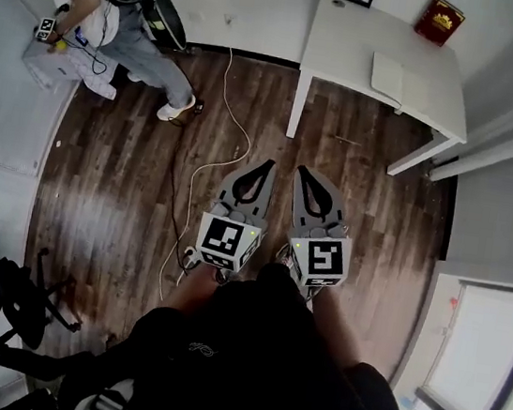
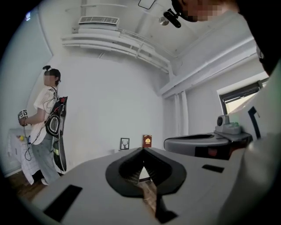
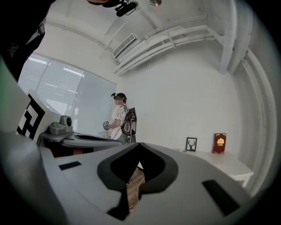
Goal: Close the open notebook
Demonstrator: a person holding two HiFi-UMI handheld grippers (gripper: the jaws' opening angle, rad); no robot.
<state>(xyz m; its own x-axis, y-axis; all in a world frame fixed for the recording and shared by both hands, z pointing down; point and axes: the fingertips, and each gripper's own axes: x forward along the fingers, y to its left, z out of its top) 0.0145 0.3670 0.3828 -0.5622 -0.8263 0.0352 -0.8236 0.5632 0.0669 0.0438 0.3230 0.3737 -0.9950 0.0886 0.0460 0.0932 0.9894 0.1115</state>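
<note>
You hold the left hand-held gripper [image 1: 270,164] and the right hand-held gripper [image 1: 301,170] side by side above the wooden floor [image 1: 118,180]. Both have the jaws closed together and grip nothing. The notebook [image 1: 388,76] lies on the white table [image 1: 355,43], well apart from them.

The floor [image 1: 118,180] is shown as dark brown wood planks, crossed by a white cable [image 1: 236,119]. At one o'clock the table [image 1: 356,33] is painted white, and the notebook [image 1: 388,76] on it is white too. The book [image 1: 440,20] is coloured red with a gold emblem. The left gripper [image 1: 271,163] and right gripper [image 1: 300,169] are finished grey, with black-and-white square markers
</note>
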